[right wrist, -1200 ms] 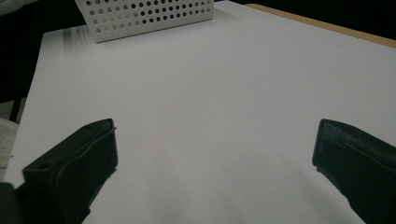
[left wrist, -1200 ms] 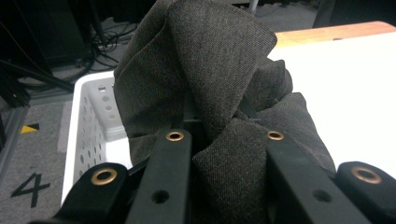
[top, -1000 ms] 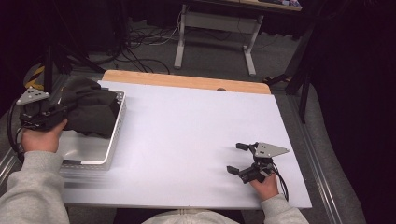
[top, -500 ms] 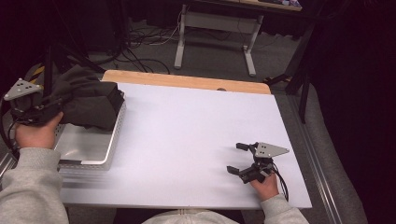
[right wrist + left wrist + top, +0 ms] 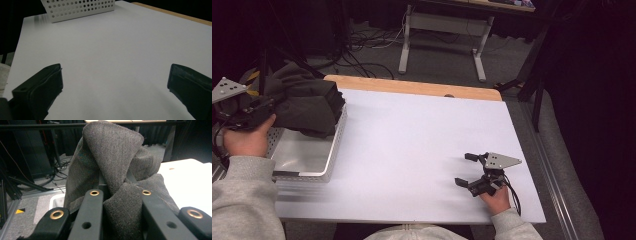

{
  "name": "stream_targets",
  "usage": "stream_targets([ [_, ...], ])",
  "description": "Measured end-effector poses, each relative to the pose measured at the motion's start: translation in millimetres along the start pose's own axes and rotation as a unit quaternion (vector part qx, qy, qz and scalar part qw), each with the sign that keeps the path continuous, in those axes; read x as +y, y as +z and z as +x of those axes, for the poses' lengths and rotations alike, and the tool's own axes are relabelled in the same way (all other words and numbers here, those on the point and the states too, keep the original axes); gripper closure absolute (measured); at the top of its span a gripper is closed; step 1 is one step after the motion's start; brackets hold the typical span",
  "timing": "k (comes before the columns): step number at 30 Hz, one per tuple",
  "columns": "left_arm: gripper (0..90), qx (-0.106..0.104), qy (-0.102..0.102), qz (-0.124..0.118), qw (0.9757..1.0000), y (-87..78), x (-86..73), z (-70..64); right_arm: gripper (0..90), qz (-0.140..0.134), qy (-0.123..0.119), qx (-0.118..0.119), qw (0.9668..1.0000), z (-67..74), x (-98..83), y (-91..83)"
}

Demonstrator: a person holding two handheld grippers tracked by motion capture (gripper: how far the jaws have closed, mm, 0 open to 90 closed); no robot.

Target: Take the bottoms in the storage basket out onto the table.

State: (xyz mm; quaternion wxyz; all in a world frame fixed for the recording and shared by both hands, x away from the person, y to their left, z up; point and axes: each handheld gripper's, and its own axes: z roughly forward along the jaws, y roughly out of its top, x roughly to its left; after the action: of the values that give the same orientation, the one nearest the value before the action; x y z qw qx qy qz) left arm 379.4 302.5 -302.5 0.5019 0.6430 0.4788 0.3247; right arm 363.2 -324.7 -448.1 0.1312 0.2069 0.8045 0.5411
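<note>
The white counter [image 5: 412, 150] spread wide and mostly bare, a strip of wood showing along its far edge. At the counter's left end sat a white perforated basket [image 5: 307, 160], its metal floor largely uncovered on the side nearest the person.

A dark grey cloth [image 5: 307, 102], bulky and folded over on itself, hung above the basket's far end, part of it draped over the far wall and part raised clear. In the left gripper view the cloth [image 5: 117, 170] rose in a peak straight ahead of the jaws, with a thick fold wedged between them.

The left gripper [image 5: 247, 112] was just beside the basket's left wall, above rim height, clamped on that fold; the cloth lay to its right, toward the basket, so any carry onto the counter would likely run rightward from there.

The right gripper [image 5: 469, 170] rested well apart from the basket, near the counter's front right corner, jaws spread wide with nothing between them. In the right gripper view the basket [image 5: 80, 8] stood far ahead across bare counter. The left hand was plainly the nearer one.
</note>
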Motion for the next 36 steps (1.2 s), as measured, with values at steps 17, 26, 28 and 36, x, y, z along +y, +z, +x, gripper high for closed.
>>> stream_targets([
  [17, 82.5, -0.013, 0.015, -0.033, 0.9993, -11.9, 26.6, -13.2, 0.8, 0.000, 0.000, 0.001, 1.0000, 0.1, 0.1, -0.1],
  [26, 82.5, -0.030, 0.021, -0.048, 0.9982, -15.5, 38.3, -22.3, 0.8, -0.001, 0.000, 0.001, 1.0000, 0.3, 0.0, -0.1],
  [28, 82.5, -0.034, 0.018, -0.051, 0.9980, -15.6, 40.3, -24.9, 0.8, -0.001, 0.000, 0.001, 1.0000, 0.4, 0.1, -0.2],
  [36, 82.5, -0.054, 0.018, -0.059, 0.9967, -13.4, 47.1, -34.2, 0.8, 0.000, 0.000, 0.000, 1.0000, 0.4, 0.0, -0.3],
])
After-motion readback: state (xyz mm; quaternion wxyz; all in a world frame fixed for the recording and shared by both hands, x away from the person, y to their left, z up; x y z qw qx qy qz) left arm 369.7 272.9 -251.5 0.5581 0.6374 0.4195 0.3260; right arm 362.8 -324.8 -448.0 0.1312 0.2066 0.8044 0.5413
